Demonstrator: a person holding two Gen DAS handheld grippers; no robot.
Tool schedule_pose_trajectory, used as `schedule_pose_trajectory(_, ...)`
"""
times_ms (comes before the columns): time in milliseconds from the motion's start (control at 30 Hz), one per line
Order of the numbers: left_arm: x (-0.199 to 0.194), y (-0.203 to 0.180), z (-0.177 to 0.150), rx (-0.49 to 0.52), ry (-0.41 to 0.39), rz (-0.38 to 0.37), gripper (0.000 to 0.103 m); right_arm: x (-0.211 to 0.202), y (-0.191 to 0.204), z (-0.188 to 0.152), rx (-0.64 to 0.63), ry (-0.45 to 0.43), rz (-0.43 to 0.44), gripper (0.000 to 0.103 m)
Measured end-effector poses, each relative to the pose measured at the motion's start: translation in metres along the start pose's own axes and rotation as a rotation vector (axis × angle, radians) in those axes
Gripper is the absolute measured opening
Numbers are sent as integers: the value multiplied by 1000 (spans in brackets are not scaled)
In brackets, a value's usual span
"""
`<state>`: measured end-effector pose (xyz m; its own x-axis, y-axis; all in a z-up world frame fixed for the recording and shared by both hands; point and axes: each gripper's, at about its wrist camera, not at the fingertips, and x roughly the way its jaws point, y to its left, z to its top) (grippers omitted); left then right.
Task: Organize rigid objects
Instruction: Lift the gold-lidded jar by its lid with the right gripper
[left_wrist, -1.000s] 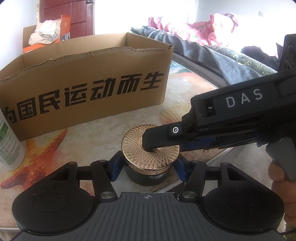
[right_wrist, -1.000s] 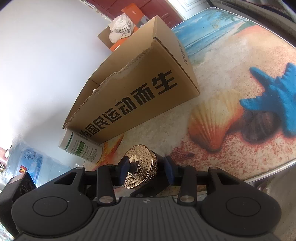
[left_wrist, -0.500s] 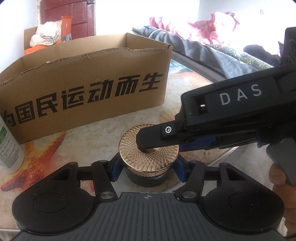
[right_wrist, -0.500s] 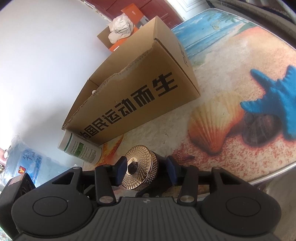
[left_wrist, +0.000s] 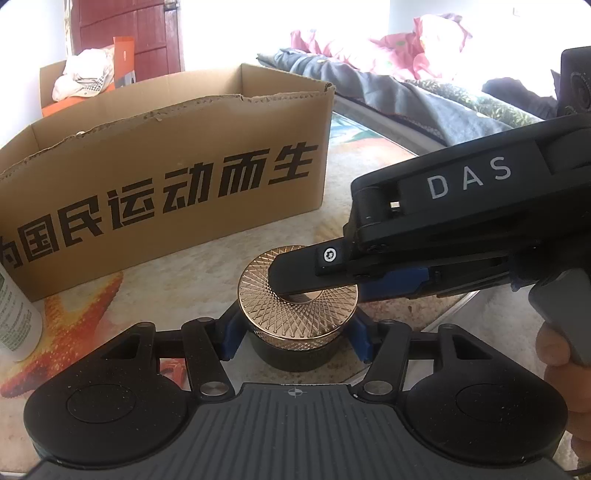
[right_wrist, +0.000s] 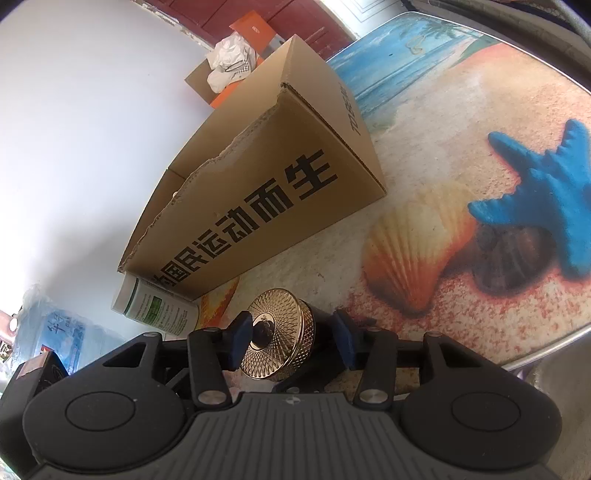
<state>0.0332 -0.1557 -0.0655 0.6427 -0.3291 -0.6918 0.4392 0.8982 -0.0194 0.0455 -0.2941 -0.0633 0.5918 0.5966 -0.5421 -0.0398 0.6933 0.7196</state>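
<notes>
A round jar with a gold patterned lid (left_wrist: 295, 302) and a dark body stands low over the beach-print table (left_wrist: 229, 258). My left gripper (left_wrist: 295, 339) is shut on it, its blue pads against the jar's two sides. My right gripper (right_wrist: 291, 343) comes in from the right, rolled on its side. Its upper finger (left_wrist: 306, 275) lies across the lid's middle. In the right wrist view the jar (right_wrist: 277, 332) sits between the right pads: one pad is at the lid's centre, and the other stands a little off the dark base.
An open cardboard box (left_wrist: 166, 173) with black lettering stands just behind the jar. A white bottle with a green label (left_wrist: 14, 314) is at the box's left end. The table's metal edge (left_wrist: 450, 314) runs close on the right. A hand (left_wrist: 554, 354) holds the right gripper.
The right gripper's jaws have widened around the jar, and its upper finger has slid further left over the lid. The left gripper and the jar have kept their place.
</notes>
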Motion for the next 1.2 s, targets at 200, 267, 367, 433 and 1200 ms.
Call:
schedule_pose_trajectory(200,2,-1,2,-3,-4,5,57,2,2,0,-18,-10,-2,54)
schedule_pose_trajectory(267,2,0,3,-3,-5,4,57,2,3,-1,-28,-13,-5,54)
schedule_pose_trajectory(367,1,3,2,-9,-4,-1,57,1,4,-1,-38,-15,-8,53)
schedule_pose_trajectory(433,0,4,3,-12,-3,-1,57,1,5,-1,-42,-14,-11,53)
schedule_pose_trajectory(1200,-9,7,4,-17,-11,12,57,-4,12,0,-74,-15,-9,51)
